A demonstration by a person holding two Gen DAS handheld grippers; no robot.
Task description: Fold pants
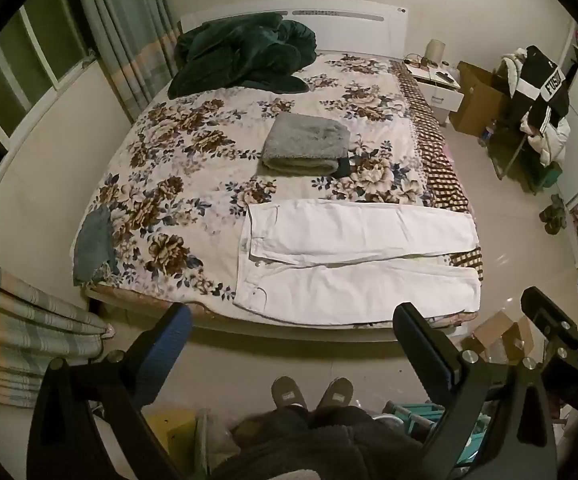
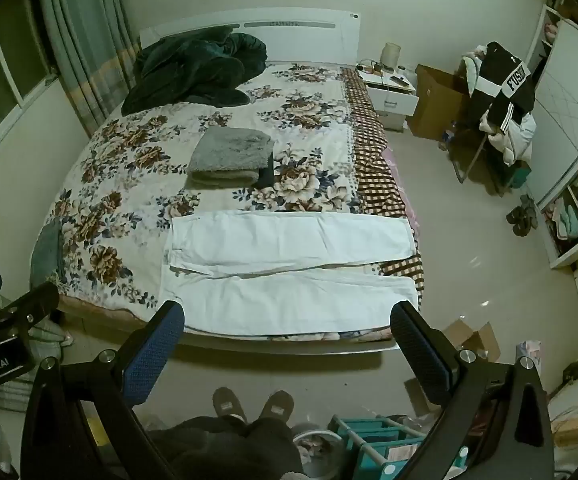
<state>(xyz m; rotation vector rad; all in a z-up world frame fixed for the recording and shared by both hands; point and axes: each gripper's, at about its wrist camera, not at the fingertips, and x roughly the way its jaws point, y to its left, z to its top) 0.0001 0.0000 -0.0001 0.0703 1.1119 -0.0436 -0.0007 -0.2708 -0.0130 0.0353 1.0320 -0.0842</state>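
White pants lie flat along the near edge of the flowered bed, waistband to the left, both legs side by side reaching right; they also show in the right wrist view. My left gripper is open and empty, held above the floor in front of the bed. My right gripper is open and empty too, just before the bed edge near the pants; it shows at the right edge of the left wrist view.
A folded grey towel lies mid-bed, a dark green blanket at the headboard, a grey-blue cloth at the left edge. A nightstand, a clothes-laden chair, boxes and a teal rack stand on the floor.
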